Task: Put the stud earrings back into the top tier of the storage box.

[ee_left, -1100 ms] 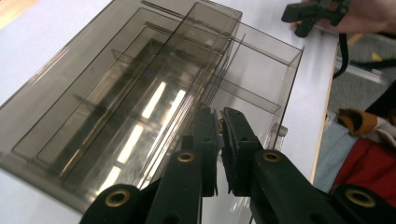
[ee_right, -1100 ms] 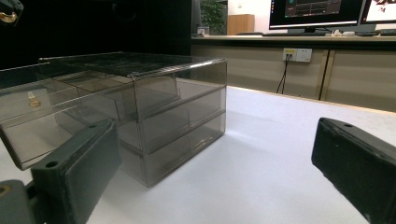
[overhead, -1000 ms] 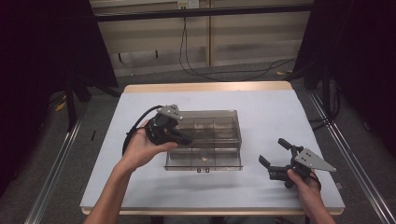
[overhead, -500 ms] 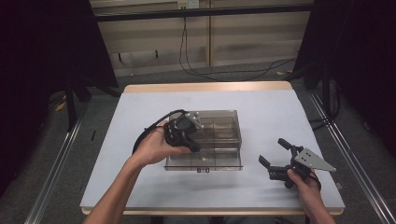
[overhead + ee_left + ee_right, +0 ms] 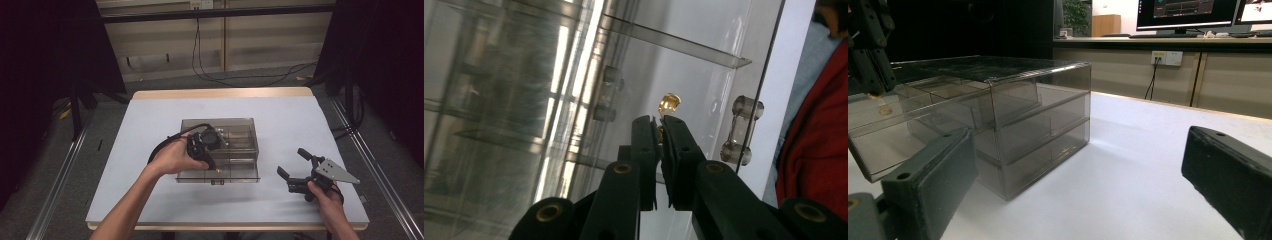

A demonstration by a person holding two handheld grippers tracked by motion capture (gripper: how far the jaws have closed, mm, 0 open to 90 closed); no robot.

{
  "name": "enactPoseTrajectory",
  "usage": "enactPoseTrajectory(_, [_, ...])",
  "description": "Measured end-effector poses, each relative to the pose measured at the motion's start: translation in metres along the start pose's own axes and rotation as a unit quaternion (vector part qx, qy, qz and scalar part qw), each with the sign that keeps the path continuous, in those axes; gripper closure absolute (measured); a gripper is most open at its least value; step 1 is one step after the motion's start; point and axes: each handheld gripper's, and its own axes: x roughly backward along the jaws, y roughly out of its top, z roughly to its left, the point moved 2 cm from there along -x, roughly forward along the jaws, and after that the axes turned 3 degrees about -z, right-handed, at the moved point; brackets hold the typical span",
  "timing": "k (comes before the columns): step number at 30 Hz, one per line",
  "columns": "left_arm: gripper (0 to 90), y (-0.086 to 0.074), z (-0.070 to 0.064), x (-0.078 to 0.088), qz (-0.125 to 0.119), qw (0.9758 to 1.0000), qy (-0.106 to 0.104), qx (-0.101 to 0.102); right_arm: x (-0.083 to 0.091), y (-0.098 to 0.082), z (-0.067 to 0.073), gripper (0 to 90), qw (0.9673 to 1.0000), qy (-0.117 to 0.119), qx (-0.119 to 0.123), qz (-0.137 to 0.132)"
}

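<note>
Left gripper (image 5: 214, 165) had shifted right and down vs the earlier frame, from the box's left side to over its pulled-out drawer; right gripper (image 5: 296, 171) hadn't moved. Smoky clear drawer box (image 5: 240, 131) sat mid-table, top drawer (image 5: 235, 172) slid out toward the near edge. Left gripper jaws were clenched on a small amber bead (image 5: 669, 104), tip just above the drawer floor. Right gripper rested near the table's near-right corner, jaws wide apart, holding nothing.
</note>
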Motion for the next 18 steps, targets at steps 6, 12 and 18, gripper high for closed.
enactPoseTrajectory(6, [84.8,0.0030,-0.0012,-0.0046,0.026,0.9996,0.007,-0.003,-0.0001,0.0000,0.0000,0.6,1.0000,0.000,0.000,0.000])
enactPoseTrajectory(12, [83.2,0.0027,0.0040,-0.0071,0.023,0.9997,0.003,0.008,0.0000,0.0000,0.0002,0.6,1.0000,0.000,0.000,0.000])
enactPoseTrajectory(18, [82.4,0.0017,0.0045,-0.0057,0.015,0.9998,-0.003,0.013,-0.0001,0.0000,0.0002,0.5,1.0000,-0.001,0.000,0.001])
